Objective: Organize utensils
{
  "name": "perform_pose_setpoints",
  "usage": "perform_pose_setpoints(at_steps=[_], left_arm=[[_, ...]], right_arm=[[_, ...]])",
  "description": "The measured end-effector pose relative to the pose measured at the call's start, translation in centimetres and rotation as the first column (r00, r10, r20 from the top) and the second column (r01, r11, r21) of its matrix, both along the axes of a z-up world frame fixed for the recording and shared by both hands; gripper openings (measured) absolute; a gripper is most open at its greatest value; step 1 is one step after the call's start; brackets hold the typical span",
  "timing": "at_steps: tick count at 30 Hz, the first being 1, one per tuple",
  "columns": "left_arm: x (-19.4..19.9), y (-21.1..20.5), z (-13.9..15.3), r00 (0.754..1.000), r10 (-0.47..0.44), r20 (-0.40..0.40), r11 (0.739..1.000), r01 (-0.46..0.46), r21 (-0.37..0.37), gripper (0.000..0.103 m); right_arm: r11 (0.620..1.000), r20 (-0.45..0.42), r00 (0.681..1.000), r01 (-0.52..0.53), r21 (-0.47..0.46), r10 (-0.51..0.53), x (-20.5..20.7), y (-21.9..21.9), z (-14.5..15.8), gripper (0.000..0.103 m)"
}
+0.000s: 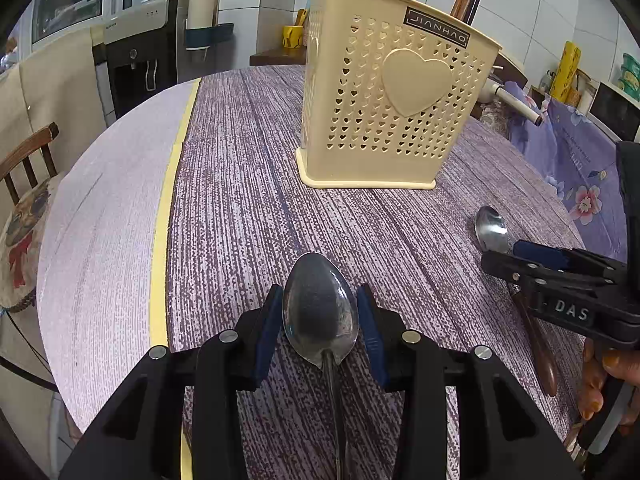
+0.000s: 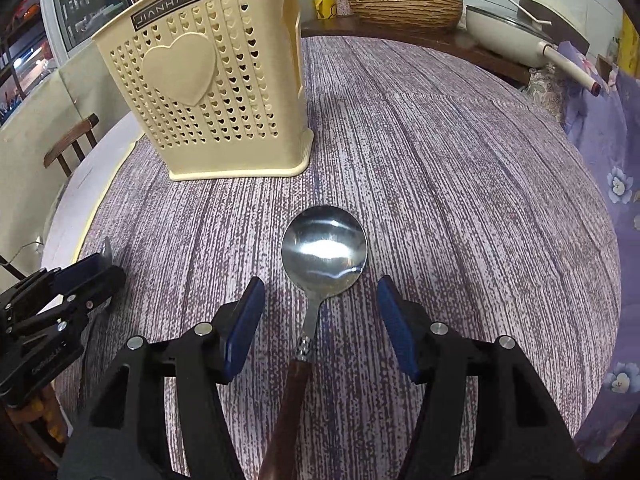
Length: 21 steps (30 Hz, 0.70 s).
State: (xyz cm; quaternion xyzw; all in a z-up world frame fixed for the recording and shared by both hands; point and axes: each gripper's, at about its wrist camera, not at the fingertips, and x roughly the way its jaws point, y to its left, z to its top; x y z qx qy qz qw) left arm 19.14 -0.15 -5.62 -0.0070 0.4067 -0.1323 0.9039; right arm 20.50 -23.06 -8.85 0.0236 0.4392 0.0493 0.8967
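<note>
A cream perforated utensil holder with a heart stands upright on the round table; it also shows in the right wrist view. A steel spoon with a dark handle lies on the table with its bowl between the blue pads of my left gripper, which is open around it. A round steel spoon with a brown wooden handle lies between the fingers of my open right gripper; its neck sits between the pads, apart from them. That spoon and the right gripper also show in the left wrist view.
The table carries a purple streaked cloth with a yellow tape line near its left edge. A wooden chair stands left of the table. A pan and a woven basket sit beyond the far edge.
</note>
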Motion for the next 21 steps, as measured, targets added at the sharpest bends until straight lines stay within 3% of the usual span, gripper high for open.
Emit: perform_pose_setpoints(at_steps=[11,15,21], left_arm=[[0.0,-0.6,0.0,1.000,-0.003,0.000,1.000,0.003,0.018,0.044],[0.0,-1.3,0.0,1.000,-0.004,0.000,0.999,0.004,0.041,0.050],[0.2,-2.3,0.0,1.000,0.012,-0.001,0.995,-0.012,0.098,0.050]], right_arm=[[0.998,0.000,1.000,0.011,-0.058,-0.011,1.9,1.0,0.0,0.049],[0.998,-0.002,1.000,0.010,-0.058,-0.011,1.9,0.9,0.0,0.048],[0.998,-0.002,1.000,0.008,-0.060,-0.008,2.0,0.9,0.0,0.048]])
